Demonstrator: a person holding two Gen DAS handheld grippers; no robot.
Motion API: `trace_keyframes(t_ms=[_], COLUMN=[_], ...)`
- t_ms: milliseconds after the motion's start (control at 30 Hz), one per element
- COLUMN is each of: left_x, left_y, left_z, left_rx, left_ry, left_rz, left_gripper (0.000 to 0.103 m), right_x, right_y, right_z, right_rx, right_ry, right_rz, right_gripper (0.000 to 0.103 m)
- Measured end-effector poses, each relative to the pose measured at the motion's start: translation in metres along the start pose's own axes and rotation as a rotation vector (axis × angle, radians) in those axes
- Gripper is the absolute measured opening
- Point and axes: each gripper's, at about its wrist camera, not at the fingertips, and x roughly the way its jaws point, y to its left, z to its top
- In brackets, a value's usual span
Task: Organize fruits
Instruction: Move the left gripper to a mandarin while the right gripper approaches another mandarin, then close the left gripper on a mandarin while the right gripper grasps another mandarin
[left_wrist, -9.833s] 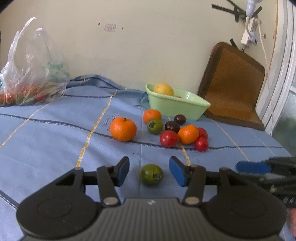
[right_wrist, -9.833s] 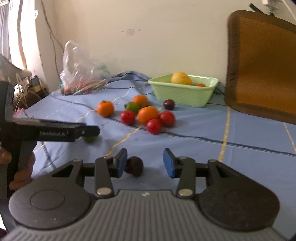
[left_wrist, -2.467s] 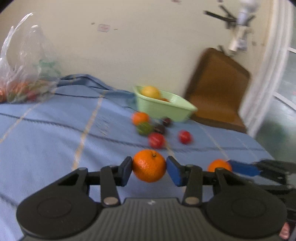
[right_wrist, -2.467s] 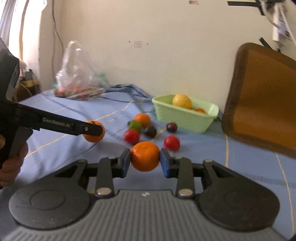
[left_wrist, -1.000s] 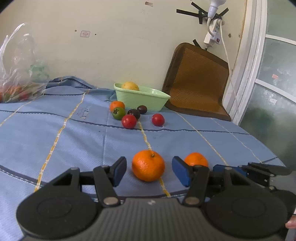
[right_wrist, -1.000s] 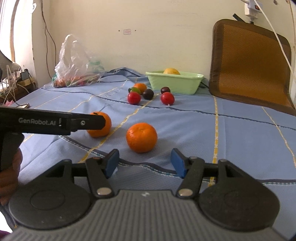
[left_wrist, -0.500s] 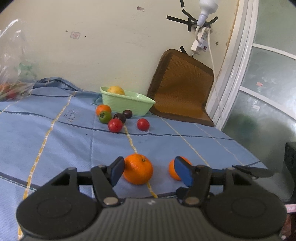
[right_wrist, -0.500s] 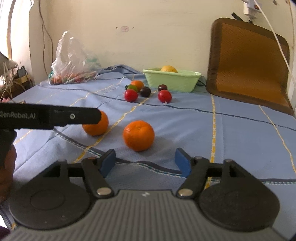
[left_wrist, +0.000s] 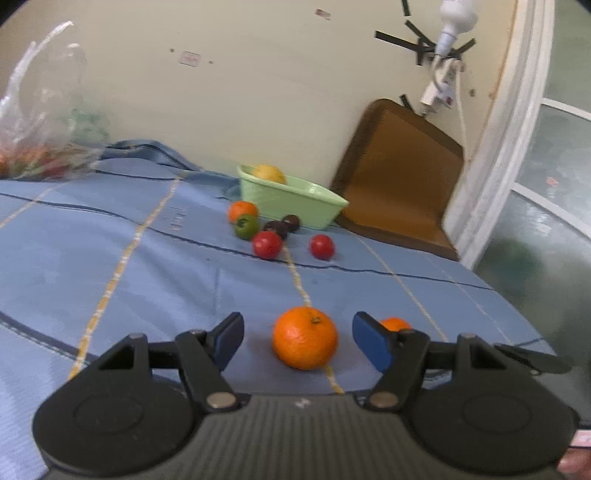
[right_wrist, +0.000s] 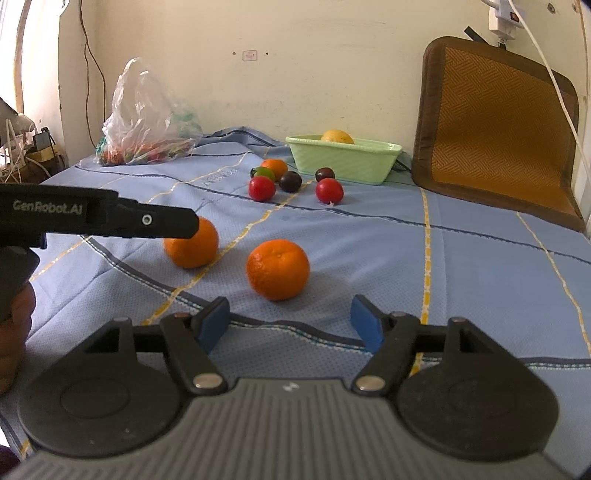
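Observation:
Two oranges lie on the blue cloth near its front edge. In the left wrist view one orange (left_wrist: 305, 337) sits just ahead of my open, empty left gripper (left_wrist: 298, 341); the second orange (left_wrist: 395, 324) peeks out behind the right finger. In the right wrist view my right gripper (right_wrist: 289, 325) is open and empty, just short of an orange (right_wrist: 277, 268); the other orange (right_wrist: 192, 243) lies to its left, partly behind the left gripper's arm (right_wrist: 96, 216). Farther back lie red tomatoes (right_wrist: 262, 188), dark plums (right_wrist: 290, 181), a green tomato and a small orange.
A green basket (right_wrist: 343, 157) holding a yellow fruit (right_wrist: 337, 136) stands at the back by the wall. A plastic bag of produce (right_wrist: 147, 125) sits at the back left. A brown woven mat (right_wrist: 495, 125) leans on the wall at right. The table edge drops off at right (left_wrist: 517, 325).
Both grippers, shut on oranges 2.5 s ago, have opened and left them on the cloth. Since half a second ago both have drawn back slightly; the left view has swung left.

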Motion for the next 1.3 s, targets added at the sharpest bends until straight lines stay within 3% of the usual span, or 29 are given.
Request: trace_keyframes(t_ms=[200,367,533,1300], left_x=[0.000,0.002,0.003,0.013], left_y=[-0.006,-0.012,-0.017,-0.021], left_z=[-0.001,0.000,-0.001,0.000], left_rx=[0.024,0.060,0.090,0.124], left_ry=[0.005,0.014,0.022,0.059], left_rz=[0.093,0.146,0.179,0.201], left_gripper=[0.067,0.080,0.086,0.098], right_x=[-0.001,-0.001,-0.001,-0.003], right_y=[0.002,0.000,-0.001,-0.013], right_z=[0.000,-0.001,-0.001,-0.002], right_rx=[-0.006,0.002,0.010,0.075], right_ry=[0.004,0.002,0.002,-0.005], right_rz=[0.006,0.016,0.033,0.142], right_gripper=[0.077,0.077,0.080,0.082])
